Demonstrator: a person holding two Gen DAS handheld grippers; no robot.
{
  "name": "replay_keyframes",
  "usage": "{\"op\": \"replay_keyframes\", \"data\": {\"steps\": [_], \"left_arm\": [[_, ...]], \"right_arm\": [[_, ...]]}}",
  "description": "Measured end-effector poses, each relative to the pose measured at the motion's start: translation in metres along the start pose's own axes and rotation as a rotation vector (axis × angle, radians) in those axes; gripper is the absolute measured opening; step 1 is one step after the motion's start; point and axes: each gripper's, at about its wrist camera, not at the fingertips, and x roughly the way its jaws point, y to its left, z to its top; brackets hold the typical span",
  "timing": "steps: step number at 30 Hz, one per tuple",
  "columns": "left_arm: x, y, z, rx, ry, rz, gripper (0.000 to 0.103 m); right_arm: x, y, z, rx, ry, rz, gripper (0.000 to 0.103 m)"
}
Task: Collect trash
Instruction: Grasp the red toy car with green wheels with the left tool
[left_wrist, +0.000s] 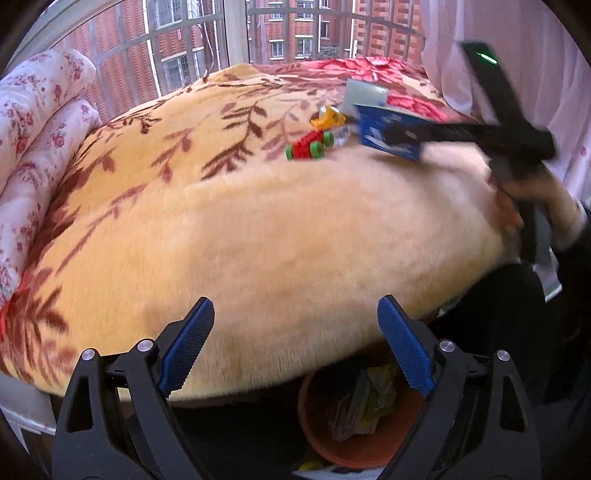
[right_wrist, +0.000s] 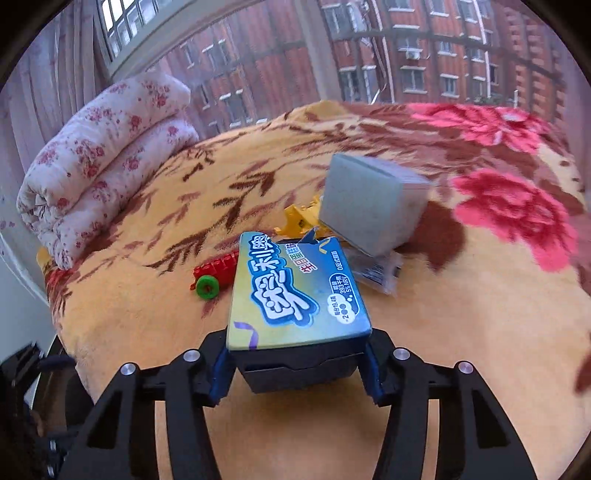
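Observation:
My right gripper (right_wrist: 295, 363) is shut on a blue snack box (right_wrist: 291, 291) and holds it above the yellow floral blanket (right_wrist: 461, 332). The box also shows in the left wrist view (left_wrist: 388, 129), clamped by the right gripper (left_wrist: 402, 134) over the bed's far right. My left gripper (left_wrist: 295, 343) is open and empty near the bed's front edge, above an orange trash bin (left_wrist: 317, 424) on the floor that holds crumpled wrappers. A clear plastic wrapper (right_wrist: 376, 273) lies on the blanket behind the box.
A grey square box (right_wrist: 369, 203), a yellow toy (right_wrist: 299, 218) and a red toy with green wheels (right_wrist: 214, 277) lie on the blanket. A rolled floral quilt (right_wrist: 99, 162) sits at the left. A window is behind the bed.

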Motion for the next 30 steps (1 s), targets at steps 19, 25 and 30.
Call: {"op": "replay_keyframes", "data": {"steps": [19,25,30], "left_arm": [[0.099,-0.007,0.127,0.036,0.047,-0.032,0.088],[0.138,-0.010,0.140,0.067,0.105,-0.095,0.088],[0.146,-0.012,0.143,0.095,0.096,-0.150,0.054]], "right_arm": [[-0.092,-0.003,-0.062,0.102,-0.137,-0.013,0.055],[-0.096,-0.009,-0.067,0.128,-0.139,-0.012,0.055],[-0.095,-0.013,-0.069,0.143,-0.144,-0.004,0.055]]}}
